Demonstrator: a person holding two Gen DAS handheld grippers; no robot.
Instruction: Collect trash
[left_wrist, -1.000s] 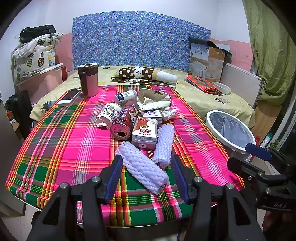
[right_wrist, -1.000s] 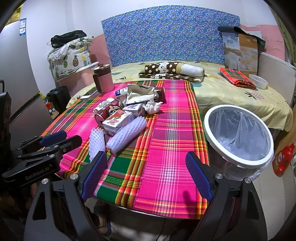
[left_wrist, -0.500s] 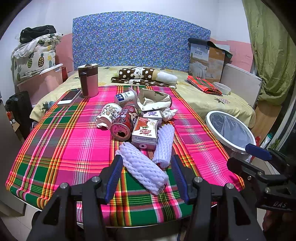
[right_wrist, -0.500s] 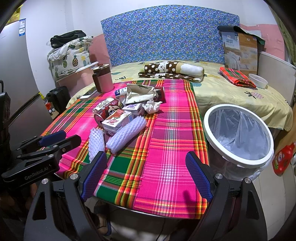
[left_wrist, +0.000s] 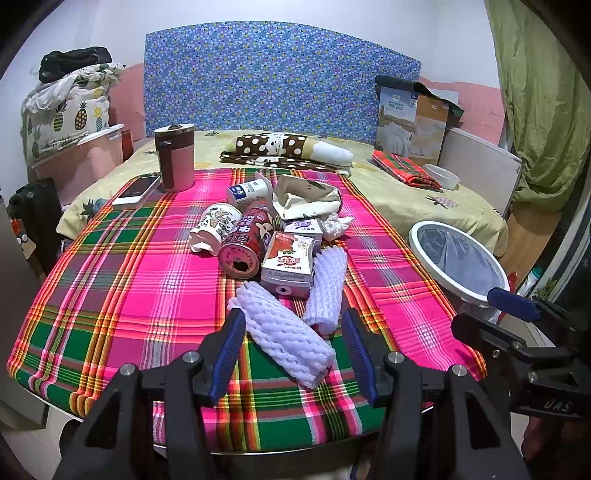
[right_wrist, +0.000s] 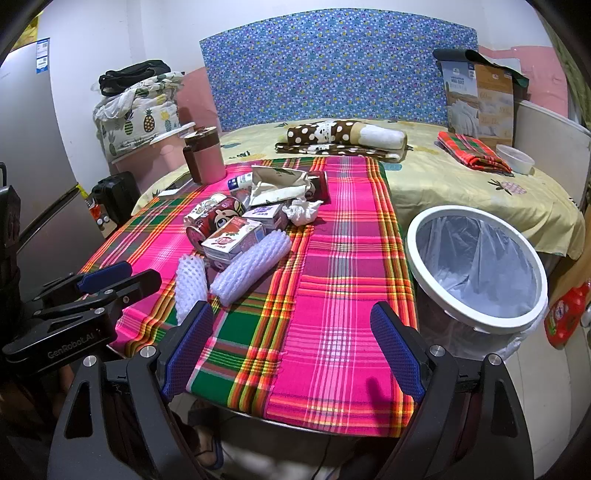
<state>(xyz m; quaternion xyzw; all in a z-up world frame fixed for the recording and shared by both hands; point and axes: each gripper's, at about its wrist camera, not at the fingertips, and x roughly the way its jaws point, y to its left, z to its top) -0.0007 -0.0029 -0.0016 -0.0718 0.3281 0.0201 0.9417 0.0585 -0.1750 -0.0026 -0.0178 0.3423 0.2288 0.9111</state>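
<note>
My two grippers wait at the near edge of the table, both with jaws spread wide and holding nothing.

My left gripper (left_wrist: 291, 350) has its jaws on each side of a white foam net (left_wrist: 284, 341), not squeezing it. My right gripper (right_wrist: 291, 347) hangs over the bright checked cloth (right_wrist: 332, 295). The trash sits in a pile mid-table: a red can (left_wrist: 245, 242), a paper cup (left_wrist: 214, 227), a juice box (left_wrist: 290, 264), a crumpled tissue (left_wrist: 334, 227). The white bin (right_wrist: 476, 269) stands just beside the table, on my right.

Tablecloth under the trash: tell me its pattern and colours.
The tablecloth is plaid, mostly hot pink with green blocks and yellow, orange and white stripes. The left wrist view shows it best.
</note>
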